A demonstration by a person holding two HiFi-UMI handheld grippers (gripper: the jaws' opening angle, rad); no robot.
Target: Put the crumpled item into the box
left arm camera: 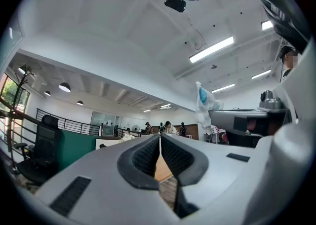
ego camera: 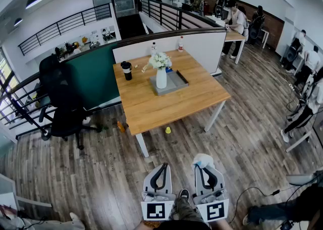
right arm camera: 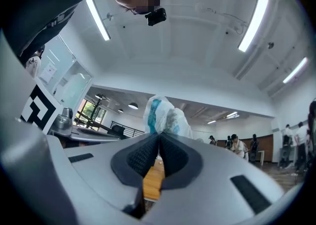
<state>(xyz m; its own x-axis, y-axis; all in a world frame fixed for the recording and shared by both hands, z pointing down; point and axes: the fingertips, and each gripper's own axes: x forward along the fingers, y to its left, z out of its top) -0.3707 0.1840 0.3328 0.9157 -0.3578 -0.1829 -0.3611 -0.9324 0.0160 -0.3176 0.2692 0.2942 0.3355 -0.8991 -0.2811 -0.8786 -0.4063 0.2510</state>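
Straight ahead of me there's a wooden table (ego camera: 151, 105) on white legs. At its middle a white vase (ego camera: 161, 78) stands upright, with pale flowers (ego camera: 160, 61) spilling out the top. A black cup (ego camera: 126, 70) is off to the vase's left, well apart from it. At the far edge, by the white partition (ego camera: 202, 47), I've got a red-capped bottle (ego camera: 180, 44) and a clear bottle (ego camera: 154, 48). Left of the table is a black office chair (ego camera: 63, 108), by the green panel (ego camera: 96, 75). Something small and yellow (ego camera: 168, 130) lies on the plank floor (ego camera: 91, 173), just below the table's near edge. People (ego camera: 236, 21) are at a desk far back right.
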